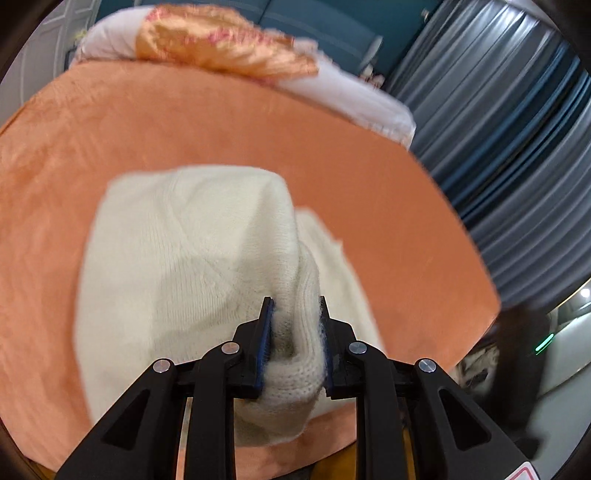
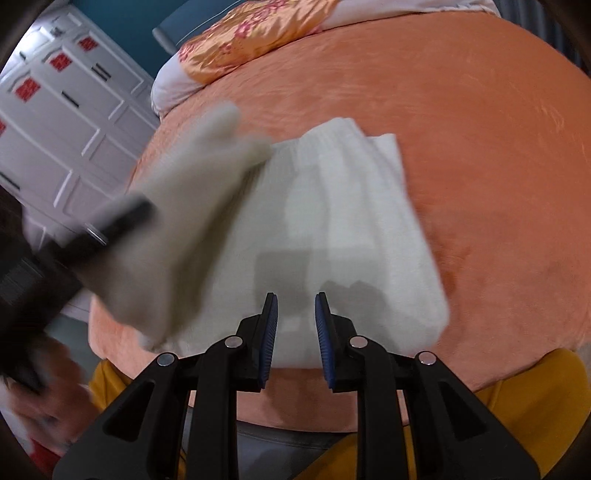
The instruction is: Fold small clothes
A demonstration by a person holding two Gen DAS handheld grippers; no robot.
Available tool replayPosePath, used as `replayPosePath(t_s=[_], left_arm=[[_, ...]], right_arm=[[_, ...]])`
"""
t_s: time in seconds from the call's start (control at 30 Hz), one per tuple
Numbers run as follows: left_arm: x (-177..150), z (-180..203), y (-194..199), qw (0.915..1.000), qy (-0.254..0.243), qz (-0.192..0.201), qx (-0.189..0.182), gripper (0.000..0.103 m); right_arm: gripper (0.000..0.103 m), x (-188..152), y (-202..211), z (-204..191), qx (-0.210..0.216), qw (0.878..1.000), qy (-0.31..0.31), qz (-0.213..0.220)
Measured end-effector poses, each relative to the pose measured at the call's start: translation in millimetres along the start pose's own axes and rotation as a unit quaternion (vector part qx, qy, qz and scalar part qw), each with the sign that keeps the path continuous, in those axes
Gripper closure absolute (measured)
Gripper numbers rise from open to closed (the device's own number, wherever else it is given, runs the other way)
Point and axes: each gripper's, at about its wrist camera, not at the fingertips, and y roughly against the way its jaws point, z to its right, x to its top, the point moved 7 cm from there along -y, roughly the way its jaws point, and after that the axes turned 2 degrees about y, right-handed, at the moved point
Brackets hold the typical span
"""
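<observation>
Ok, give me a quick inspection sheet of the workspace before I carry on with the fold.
Surface: orange blanket on a bed, fairly smooth.
Job's things: cream knit garment, partly folded; one end lifted off the blanket.
Clutter: orange flowered pillow on a white pillow at the far end.
Grippers: left gripper shut on the garment's ribbed edge; right gripper open, empty, above the garment's near edge.
Cables: nothing seen.
Surroundings: white cabinet doors, grey curtains.

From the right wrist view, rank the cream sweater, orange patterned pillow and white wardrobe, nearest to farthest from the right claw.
1. Cream sweater, directly ahead of the right claw.
2. Orange patterned pillow, at the bed's far end.
3. White wardrobe, off to the left beyond the bed.
</observation>
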Motion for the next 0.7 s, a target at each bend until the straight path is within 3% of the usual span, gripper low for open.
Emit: replayPosePath(t_s=[0.07, 0.1, 0.17, 0.3, 0.43, 0.47, 0.53, 0.57, 0.6, 0.7], left_arm=[[-15.4, -3.3, -17.0, 0.9997, -0.005, -0.017, 0.018, 0.085], [-21.9, -5.0, -23.4, 0.9993, -0.011, -0.022, 0.029, 0.085], [-29.8, -6.6, -28.1, 0.9987, -0.018, -0.021, 0.042, 0.085], [-29.8, 0.4, -31.5, 0.9976, -0.03, -0.015, 0.061, 0.085], [-29.0, 0.3, -26.7, 0.9968, -0.033, -0.004, 0.073, 0.084], [-29.7, 1.3, -22.8, 0.9962, -0.039, 0.001, 0.078, 0.084], [-32.1, 3.5, -15.2, 0.9946, -0.052, 0.009, 0.089, 0.083], [-31.4, 5.5, -12.6, 0.9938, -0.058, 0.013, 0.094, 0.083], [-31.0, 7.3, -10.4, 0.9934, -0.06, 0.016, 0.097, 0.084], [-13.4, 23.9, 4.0, 0.9917, -0.07, 0.044, 0.098, 0.084]], right_arm=[[0.079, 13.0, 3.2, 4.6, 0.021, 1.0, -0.011, 0.004], [0.065, 23.4, 2.8, 5.3, 0.033, 0.999, -0.014, 0.006], [0.048, 44.8, -1.6, 4.8, 0.056, 0.998, -0.022, 0.008], [0.045, 83.2, -34.3, -1.5, 0.1, 0.994, -0.031, -0.024], [0.044, 91.8, -82.1, -9.7, 0.156, 0.981, -0.071, -0.085], [0.046, 91.4, -94.7, -13.3, 0.172, 0.977, -0.08, -0.101], [0.062, 88.8, -108.2, -20.0, 0.187, 0.971, -0.09, -0.118], [0.077, 89.6, -112.9, -22.9, 0.188, 0.97, -0.09, -0.121], [0.084, 91.5, -112.7, -27.1, 0.191, 0.97, -0.087, -0.119], [0.086, 111.0, -93.0, -49.4, 0.184, 0.979, -0.029, -0.085]])
